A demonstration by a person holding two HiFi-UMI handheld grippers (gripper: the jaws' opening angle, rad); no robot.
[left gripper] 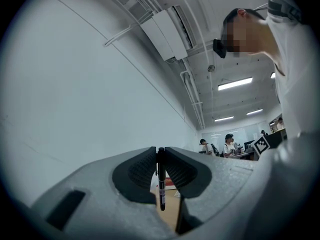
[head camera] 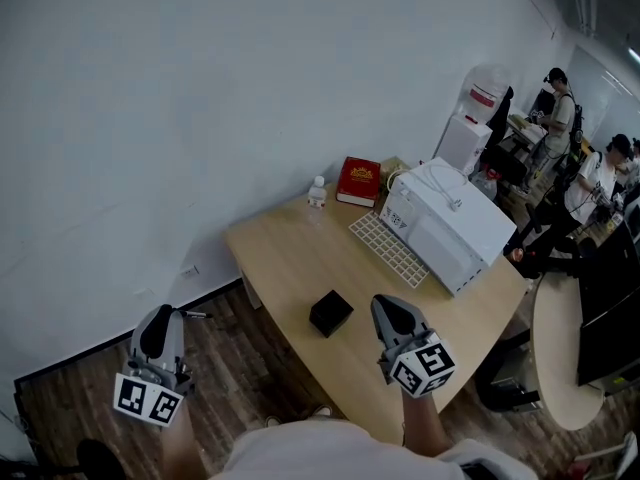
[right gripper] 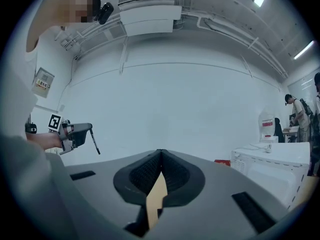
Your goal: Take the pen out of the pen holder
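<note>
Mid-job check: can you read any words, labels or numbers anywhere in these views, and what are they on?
No text can be read in any view.
red book: gold cover print, too small.
white appliance: front label, blurred.
water dispenser: red label, too small.
wall box: yellow label, blurred.
pen: pale band, unreadable.
marker cubes: black-and-white patterns, no words.

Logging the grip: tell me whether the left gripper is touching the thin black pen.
Touching. The left gripper view shows the thin black pen pinched between the dark ribbed pads of the left gripper, no gap.
</note>
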